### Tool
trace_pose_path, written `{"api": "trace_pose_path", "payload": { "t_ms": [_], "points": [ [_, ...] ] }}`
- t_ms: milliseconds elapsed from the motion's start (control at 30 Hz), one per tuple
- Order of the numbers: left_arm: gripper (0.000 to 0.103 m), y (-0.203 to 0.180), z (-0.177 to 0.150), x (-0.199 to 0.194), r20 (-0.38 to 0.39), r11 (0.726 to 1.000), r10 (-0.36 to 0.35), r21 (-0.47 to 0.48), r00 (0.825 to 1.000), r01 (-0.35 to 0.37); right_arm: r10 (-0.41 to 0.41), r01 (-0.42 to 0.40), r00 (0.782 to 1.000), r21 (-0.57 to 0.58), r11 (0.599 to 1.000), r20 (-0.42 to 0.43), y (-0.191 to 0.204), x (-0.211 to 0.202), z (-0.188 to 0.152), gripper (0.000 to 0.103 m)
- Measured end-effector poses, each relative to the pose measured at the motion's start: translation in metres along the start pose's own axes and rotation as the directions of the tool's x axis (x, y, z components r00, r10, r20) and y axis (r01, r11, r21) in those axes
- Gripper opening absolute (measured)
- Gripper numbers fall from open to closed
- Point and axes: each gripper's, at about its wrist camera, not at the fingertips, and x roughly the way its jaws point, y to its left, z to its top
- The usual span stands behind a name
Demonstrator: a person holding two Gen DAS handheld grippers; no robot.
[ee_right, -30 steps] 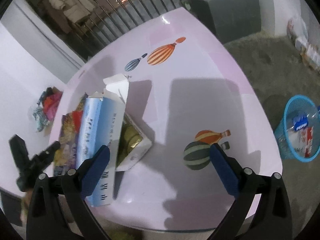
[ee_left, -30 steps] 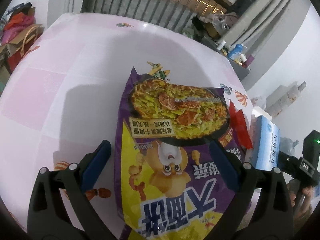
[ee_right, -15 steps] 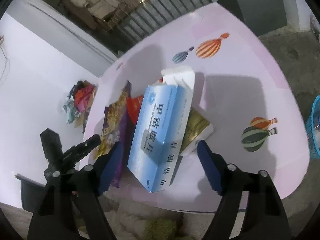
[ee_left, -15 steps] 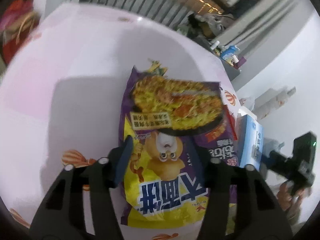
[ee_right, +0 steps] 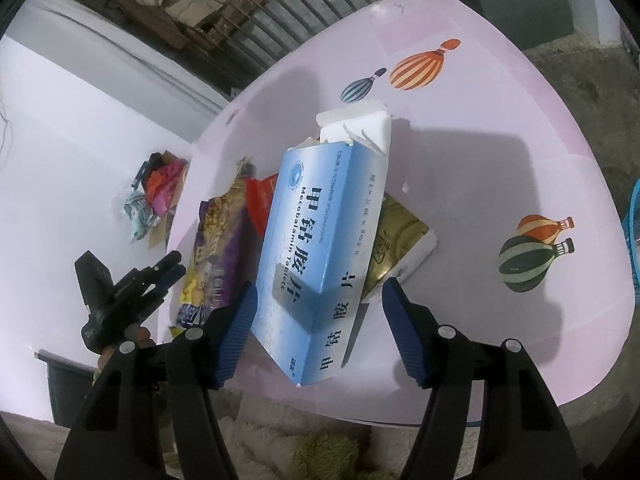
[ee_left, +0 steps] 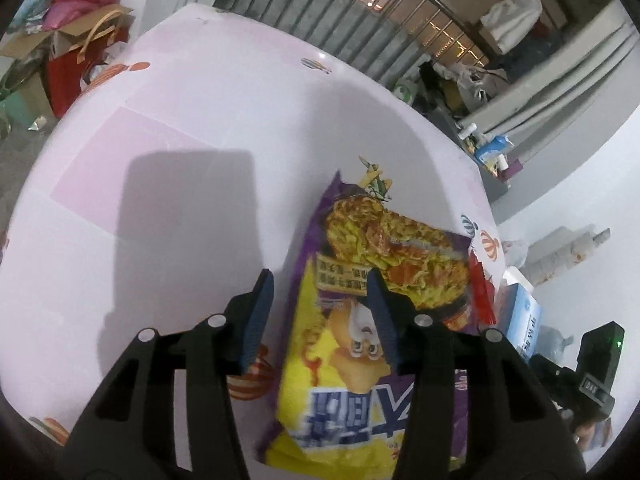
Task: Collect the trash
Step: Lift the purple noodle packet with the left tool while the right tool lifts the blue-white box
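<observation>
A purple and yellow noodle packet (ee_left: 372,320) lies flat on the pink table (ee_left: 200,128). My left gripper (ee_left: 320,312) is open above its left edge, holding nothing; one finger is over the packet, the other over bare table. The packet also shows in the right wrist view (ee_right: 218,248). A blue and white tablet box (ee_right: 316,236) lies there on a gold packet (ee_right: 396,236). My right gripper (ee_right: 318,326) is open, its fingers either side of the box's near end, apart from it. A red wrapper (ee_right: 260,200) lies between box and packet.
A blue waste basket (ee_right: 634,220) stands on the floor at the right edge of the right wrist view. The table's near edge (ee_right: 400,412) is just below my right gripper. Boxes and bags (ee_left: 60,40) sit on the floor far left.
My left gripper has narrowed and shifted left, so the packet now sits right of centre. My right gripper has swung left from bare table onto the blue box and narrowed.
</observation>
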Motion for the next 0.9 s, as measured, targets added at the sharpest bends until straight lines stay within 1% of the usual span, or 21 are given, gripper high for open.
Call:
{"api": "trace_pose_path", "payload": {
  "t_ms": [100, 233, 267, 300, 367, 400, 467, 500, 533, 567, 600, 667, 700, 733, 767, 800, 867, 900],
  "points": [
    [0.047, 0.005, 0.000, 0.008, -0.032, 1.000, 0.018, -0.021, 0.999, -0.019, -0.004, 0.004, 1.000, -0.003, 1.000, -0.004, 0.001, 0.002, 0.000, 0.064],
    [0.049, 0.008, 0.002, 0.009, -0.056, 1.000, -0.015, -0.012, 0.998, 0.015, -0.005, 0.005, 1.000, -0.003, 1.000, -0.008, 0.001, 0.001, 0.002, 0.064],
    [0.049, 0.009, 0.002, 0.010, -0.064, 0.999, -0.037, -0.021, 0.997, 0.036, -0.005, 0.005, 1.000, -0.002, 1.000, -0.008, 0.002, 0.002, 0.001, 0.064],
    [0.048, 0.010, 0.002, 0.011, -0.079, 0.995, -0.086, -0.048, 0.993, 0.082, -0.004, 0.004, 1.000, 0.000, 1.000, -0.009, 0.002, 0.002, 0.001, 0.064],
    [0.047, 0.013, 0.000, 0.014, -0.091, 0.984, -0.160, -0.096, 0.983, 0.151, -0.002, 0.002, 1.000, 0.004, 1.000, -0.010, 0.002, 0.002, 0.001, 0.063],
    [0.047, 0.015, 0.000, 0.014, -0.088, 0.972, -0.212, -0.126, 0.973, 0.200, 0.000, 0.000, 1.000, 0.005, 1.000, -0.010, 0.001, 0.002, 0.001, 0.063],
    [0.047, 0.015, -0.002, 0.015, -0.082, 0.952, -0.280, -0.155, 0.957, 0.265, 0.004, -0.004, 1.000, 0.010, 1.000, -0.011, 0.000, 0.002, 0.002, 0.063],
    [0.047, 0.014, -0.003, 0.015, -0.078, 0.936, -0.325, -0.171, 0.942, 0.309, 0.008, -0.008, 1.000, 0.016, 1.000, -0.012, -0.001, 0.002, 0.002, 0.062],
    [0.047, 0.014, -0.003, 0.016, -0.077, 0.913, -0.380, -0.194, 0.922, 0.360, 0.011, -0.010, 1.000, 0.019, 1.000, -0.013, -0.002, 0.003, 0.001, 0.062],
    [0.047, 0.015, -0.004, 0.018, -0.076, 0.893, -0.419, -0.214, 0.905, 0.395, 0.015, -0.014, 1.000, 0.025, 1.000, -0.015, -0.004, 0.003, 0.001, 0.062],
    [0.047, 0.015, -0.005, 0.020, -0.071, 0.867, -0.464, -0.241, 0.883, 0.436, 0.017, -0.017, 1.000, 0.029, 0.999, -0.015, -0.005, 0.003, 0.001, 0.062],
    [0.047, 0.017, -0.005, 0.023, -0.069, 0.840, -0.503, -0.272, 0.861, 0.469, 0.027, -0.026, 0.999, 0.041, 0.999, -0.018, -0.007, 0.004, 0.001, 0.062],
    [0.047, 0.018, -0.006, 0.025, -0.071, 0.834, -0.509, -0.285, 0.858, 0.472, 0.030, -0.029, 0.999, 0.046, 0.999, -0.019, -0.008, 0.005, 0.001, 0.061],
    [0.045, 0.016, -0.006, 0.027, -0.080, 0.841, -0.499, -0.284, 0.863, 0.460, 0.031, -0.030, 0.999, 0.050, 0.998, -0.020, -0.010, 0.005, 0.000, 0.060],
    [0.043, 0.014, -0.007, 0.028, -0.089, 0.857, -0.475, -0.270, 0.875, 0.438, 0.032, -0.031, 0.999, 0.055, 0.998, -0.022, -0.011, 0.006, 0.000, 0.060],
    [0.039, 0.010, -0.008, 0.028, -0.104, 0.890, -0.424, -0.234, 0.900, 0.392, 0.033, -0.032, 0.999, 0.060, 0.998, -0.024, -0.012, 0.006, -0.001, 0.059],
    [0.033, 0.001, -0.009, 0.030, -0.132, 0.933, -0.344, -0.164, 0.930, 0.322, 0.044, -0.042, 0.999, 0.072, 0.997, -0.027, -0.013, 0.007, -0.001, 0.058],
    [0.030, -0.003, -0.010, 0.031, -0.140, 0.945, -0.314, -0.135, 0.939, 0.296, 0.049, -0.046, 0.998, 0.078, 0.996, -0.029, -0.013, 0.007, -0.002, 0.058]
  ]
}}
